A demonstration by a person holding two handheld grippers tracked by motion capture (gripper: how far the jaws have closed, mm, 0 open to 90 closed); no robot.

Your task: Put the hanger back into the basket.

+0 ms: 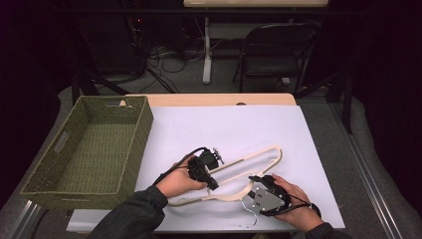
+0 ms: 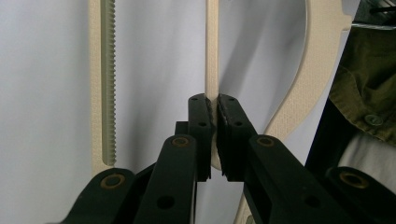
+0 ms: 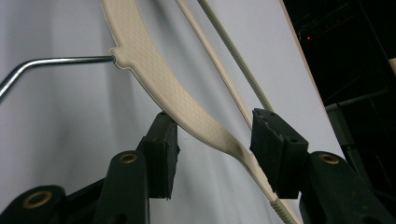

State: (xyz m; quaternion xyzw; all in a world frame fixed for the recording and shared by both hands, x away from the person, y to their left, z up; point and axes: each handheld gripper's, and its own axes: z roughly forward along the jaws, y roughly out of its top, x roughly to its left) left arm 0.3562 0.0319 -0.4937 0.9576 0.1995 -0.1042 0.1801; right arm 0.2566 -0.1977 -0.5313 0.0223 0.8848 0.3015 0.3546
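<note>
Both tongs work on one cream plastic hanger [image 1: 234,172] lying flat on the white sheet [image 1: 278,129] that covers the table. Left tongs [image 2: 212,100] are closed narrow on a thin inner bar of the hanger, the bar running straight ahead between the pads; a toothed bar lies parallel to it on that camera's left. Right tongs [image 3: 212,135] stand wide, one pad on each side of the curved shoulder of the hanger, neither pad touching it. The metal hook [image 3: 51,63] leaves the shoulder beyond the right tongs and bends off across the sheet. Judged step: a two-point pickup, with one hold made and the second not yet made. The next move calls for closing the right tongs squarely on the shoulder, then raising both ends level so the hanger does not twist in the left hold. The woven basket [image 1: 94,144] stands beyond the left tongs, well apart from the hanger, with its open top free; if it is the target, the long hanger may need to be aligned with its long side. The near edge of the sheet lies just behind both hands, and open sheet lies ahead of both tongs.
</note>
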